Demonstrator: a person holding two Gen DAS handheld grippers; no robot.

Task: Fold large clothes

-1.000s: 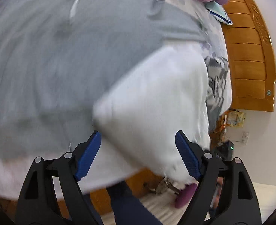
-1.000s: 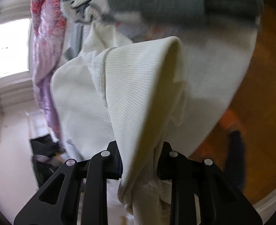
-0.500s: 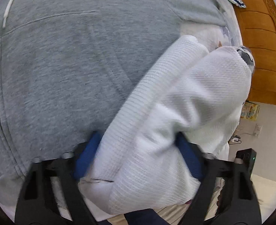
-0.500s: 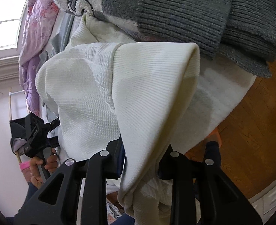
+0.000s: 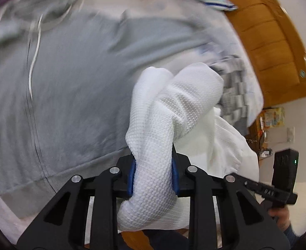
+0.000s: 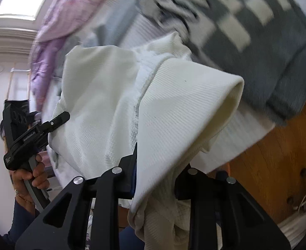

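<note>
A white waffle-knit garment (image 5: 173, 108) hangs between both grippers above the bed. My left gripper (image 5: 152, 174) is shut on a bunched part of it, its blue pads pressed into the cloth. My right gripper (image 6: 155, 173) is shut on another part of the white garment (image 6: 173, 108), near a ribbed cuff or hem that drapes over the jaws. The right gripper also shows at the right edge of the left wrist view (image 5: 265, 189), and the left gripper at the left of the right wrist view (image 6: 36, 133).
A grey zip hoodie (image 5: 69, 79) lies spread on the bed. A grey-and-white checkered knit (image 6: 246, 27) lies beside it. A pink quilt (image 6: 65, 16) is heaped behind. A wooden headboard (image 5: 267, 41) and wooden floor (image 6: 278, 166) border the bed.
My left gripper went from open around the white garment to shut on it, then lifted back from the hoodie. My right gripper kept its hold and swung the cloth sideways.
</note>
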